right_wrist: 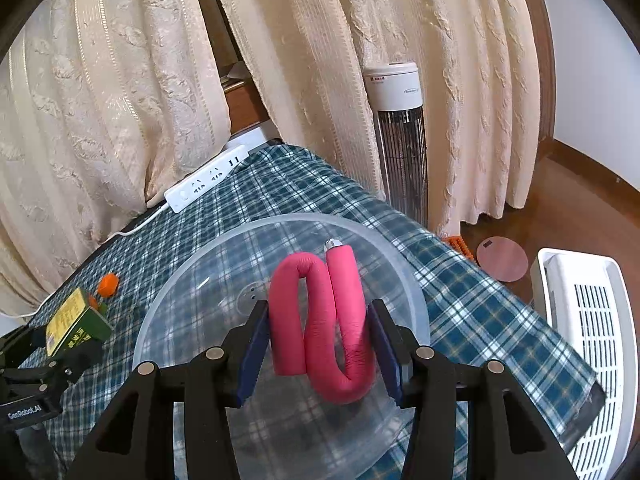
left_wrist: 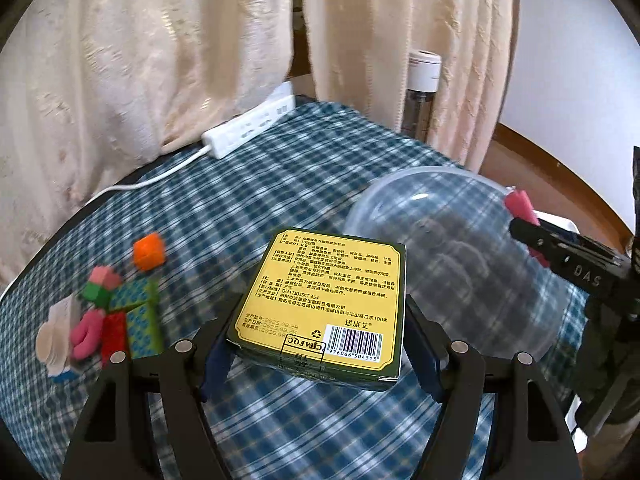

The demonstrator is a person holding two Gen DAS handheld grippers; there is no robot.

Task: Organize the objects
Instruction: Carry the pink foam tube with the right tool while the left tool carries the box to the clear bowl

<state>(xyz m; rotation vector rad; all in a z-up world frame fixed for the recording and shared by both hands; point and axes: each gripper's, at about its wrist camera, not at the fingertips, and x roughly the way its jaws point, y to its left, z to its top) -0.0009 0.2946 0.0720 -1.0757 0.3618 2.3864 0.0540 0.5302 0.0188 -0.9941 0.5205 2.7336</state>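
Note:
My left gripper [left_wrist: 316,344] is shut on a green and yellow box [left_wrist: 320,300] and holds it above the plaid table cloth, left of a clear plastic bowl [left_wrist: 452,256]. My right gripper [right_wrist: 320,344] is shut on a bent pink foam roller [right_wrist: 324,320] and holds it over the clear bowl [right_wrist: 404,292]. The box also shows in the right wrist view [right_wrist: 76,320] at the far left. The right gripper with the pink roller tip [left_wrist: 520,206] shows at the right of the left wrist view.
An orange cube [left_wrist: 149,251] and a pile of coloured blocks and small items [left_wrist: 108,316] lie at the table's left. A white power strip [left_wrist: 248,128] lies at the back by cream curtains. A tower heater [right_wrist: 400,136] and a white appliance [right_wrist: 592,340] stand off the table's right edge.

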